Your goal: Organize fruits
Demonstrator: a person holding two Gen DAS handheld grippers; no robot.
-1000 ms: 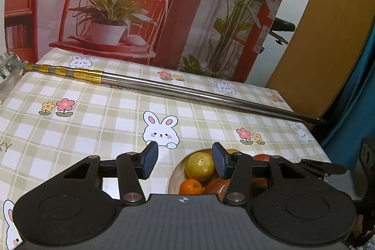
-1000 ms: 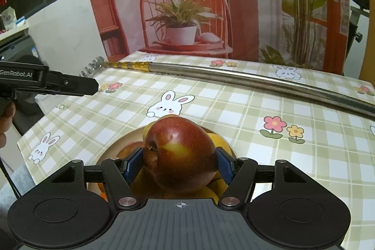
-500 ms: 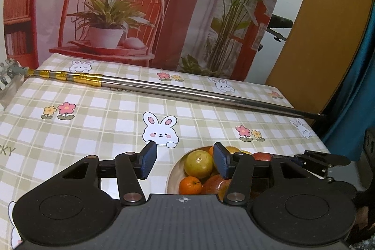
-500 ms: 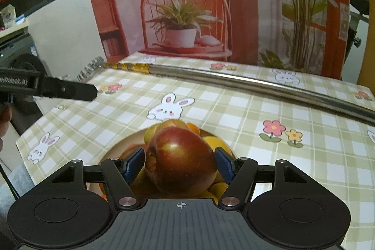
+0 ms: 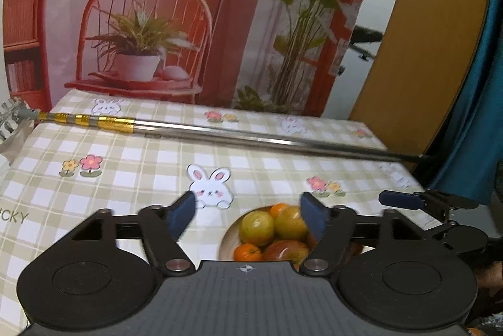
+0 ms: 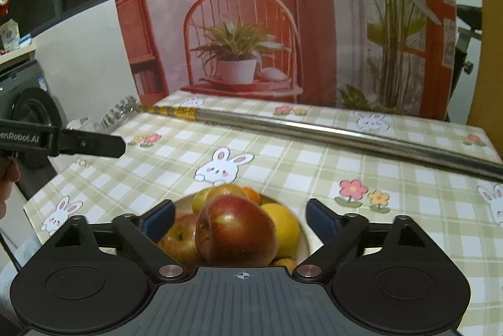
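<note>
Right now the right tool point(image 6: 240, 218) is opening, pads clear of the red apple point(image 6: 235, 233) atop the bowl point(image 6: 304, 237) at lower centre; the left tool point(image 5: 248, 215) opens empty.

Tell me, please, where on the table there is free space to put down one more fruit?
Free: the checked tablecloth between the metal pole and the fruit bowl, around the bunny print; also right of the bowl, by the flower print. Crowded: the bowl, heaped, with the red apple on top.
</note>
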